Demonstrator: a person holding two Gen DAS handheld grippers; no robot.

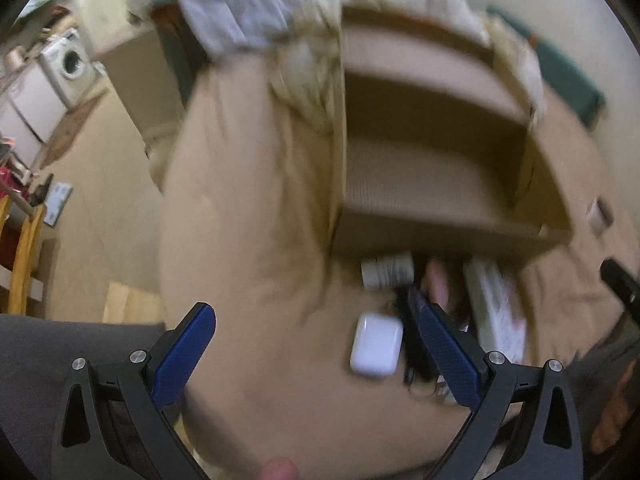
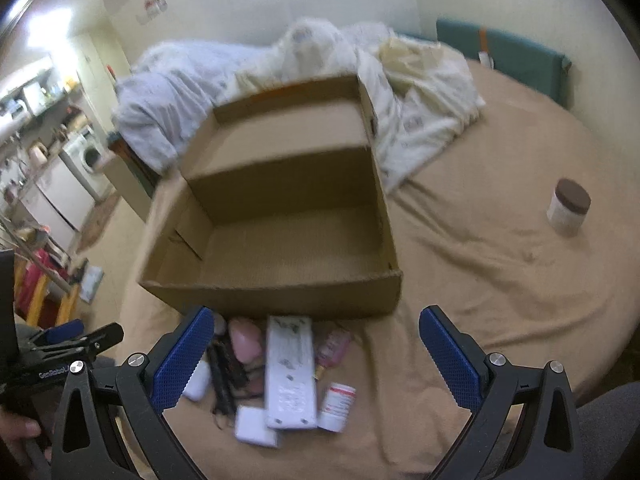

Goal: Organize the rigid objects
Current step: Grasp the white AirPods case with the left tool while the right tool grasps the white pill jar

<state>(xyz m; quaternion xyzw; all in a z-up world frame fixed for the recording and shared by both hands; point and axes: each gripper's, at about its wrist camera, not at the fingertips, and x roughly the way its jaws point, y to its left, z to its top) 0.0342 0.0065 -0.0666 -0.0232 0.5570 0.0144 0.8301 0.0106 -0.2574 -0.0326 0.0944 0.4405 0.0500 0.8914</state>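
Note:
An open, empty cardboard box (image 2: 280, 240) sits on a tan bed sheet; it also shows in the left wrist view (image 1: 432, 184). In front of it lies a pile of small objects: a long white power strip (image 2: 289, 372), a white case (image 2: 255, 426), a white pill bottle (image 2: 337, 406), a pink bottle (image 2: 334, 346), a pink object (image 2: 245, 338) and black items (image 2: 224, 376). My right gripper (image 2: 316, 348) is open above the pile. My left gripper (image 1: 316, 344) is open, with a white case (image 1: 376, 345) between its fingers, untouched.
A brown-lidded white jar (image 2: 568, 208) stands alone on the sheet at right. Crumpled blankets (image 2: 320, 64) lie behind the box. A green headboard cushion (image 2: 504, 52) is at the back. A washing machine (image 2: 86, 156) and clutter stand at far left, off the bed.

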